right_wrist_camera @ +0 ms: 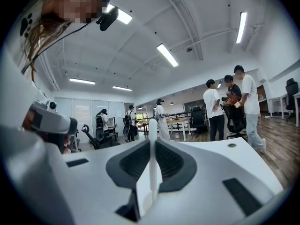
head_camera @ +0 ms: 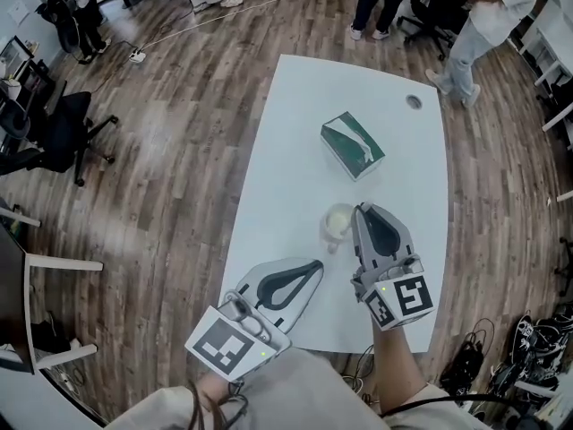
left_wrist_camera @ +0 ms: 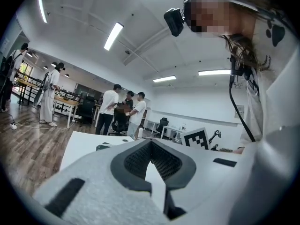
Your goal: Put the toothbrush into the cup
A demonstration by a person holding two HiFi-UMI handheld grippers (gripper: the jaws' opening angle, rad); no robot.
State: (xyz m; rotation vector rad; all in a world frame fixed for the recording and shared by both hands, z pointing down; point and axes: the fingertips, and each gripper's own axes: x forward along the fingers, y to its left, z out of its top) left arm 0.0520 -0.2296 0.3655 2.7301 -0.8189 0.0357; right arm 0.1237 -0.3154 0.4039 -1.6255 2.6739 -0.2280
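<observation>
A pale, translucent cup stands on the white table, near its front. My right gripper hovers just to the right of the cup, its tips by the rim. In the right gripper view a thin white toothbrush stands upright between the jaws, and my right gripper is shut on it. The head view hides the toothbrush behind the gripper. My left gripper lies low over the table's front left, apart from the cup. In its own view the left gripper has its tips together with nothing in it.
A green tissue box lies beyond the cup at mid-table. A round cable hole sits near the far right corner. Several people stand past the table's far end. An office chair is off to the left on the wooden floor.
</observation>
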